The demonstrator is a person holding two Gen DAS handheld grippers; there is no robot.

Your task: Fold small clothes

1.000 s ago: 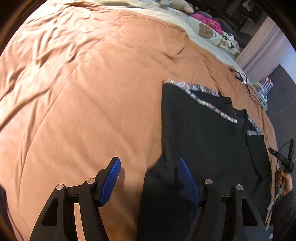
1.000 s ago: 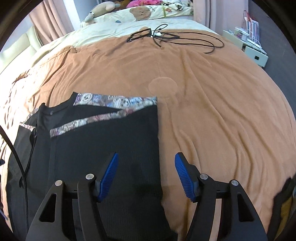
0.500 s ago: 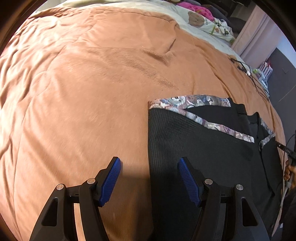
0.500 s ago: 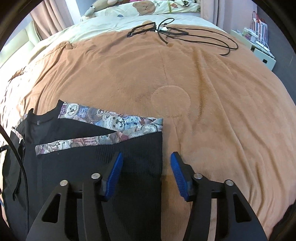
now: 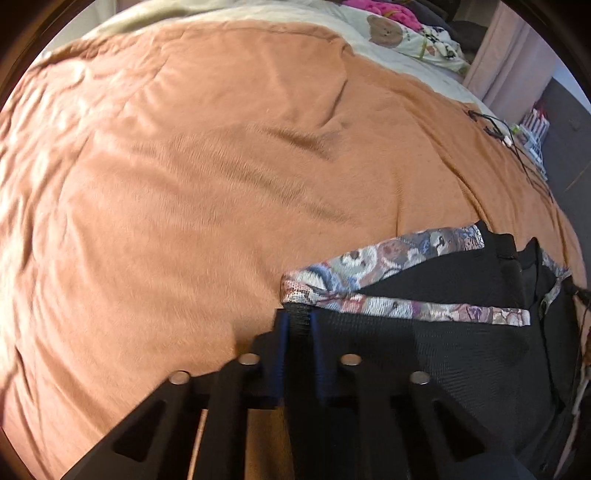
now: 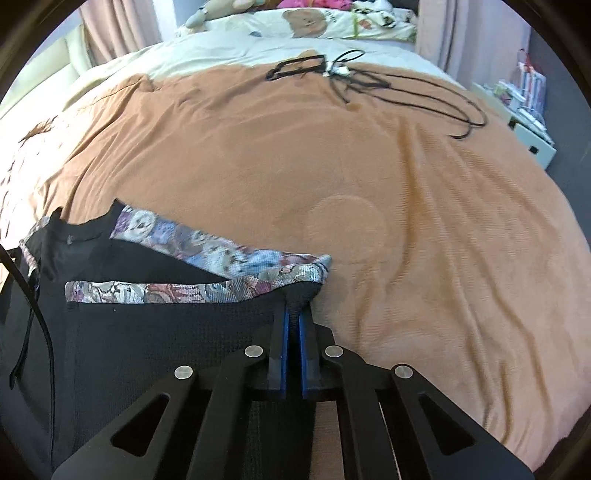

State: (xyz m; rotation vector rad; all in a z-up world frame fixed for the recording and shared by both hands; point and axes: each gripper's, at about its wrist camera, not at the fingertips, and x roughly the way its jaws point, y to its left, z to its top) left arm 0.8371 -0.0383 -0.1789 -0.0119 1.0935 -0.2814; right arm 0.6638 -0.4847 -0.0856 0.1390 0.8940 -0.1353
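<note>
A black ribbed garment (image 5: pixel 443 362) with a bear-patterned trim (image 5: pixel 388 254) lies flat on a tan blanket (image 5: pixel 184 184). My left gripper (image 5: pixel 298 317) has its jaws closing on the garment's left corner just below the trim, and black fabric is pinched between the blue pads (image 5: pixel 281 350). In the right wrist view the same garment (image 6: pixel 147 332) spreads to the left, its trim (image 6: pixel 207 251) running along the top. My right gripper (image 6: pixel 293 314) is shut on the right corner under the trim, where the fabric bunches up.
Black cables (image 6: pixel 369 81) lie on the blanket (image 6: pixel 406 221) farther back, also visible as cables (image 5: pixel 517 147) at the right edge. Cream bear-print bedding (image 6: pixel 306 20) and a soft toy (image 6: pixel 218 9) sit at the head. A white drawer unit (image 6: pixel 535 144) stands beside the bed.
Both grippers moved forward to the garment's trimmed corners and went from open to closed, each pinching black fabric. The left one travelled farther.
</note>
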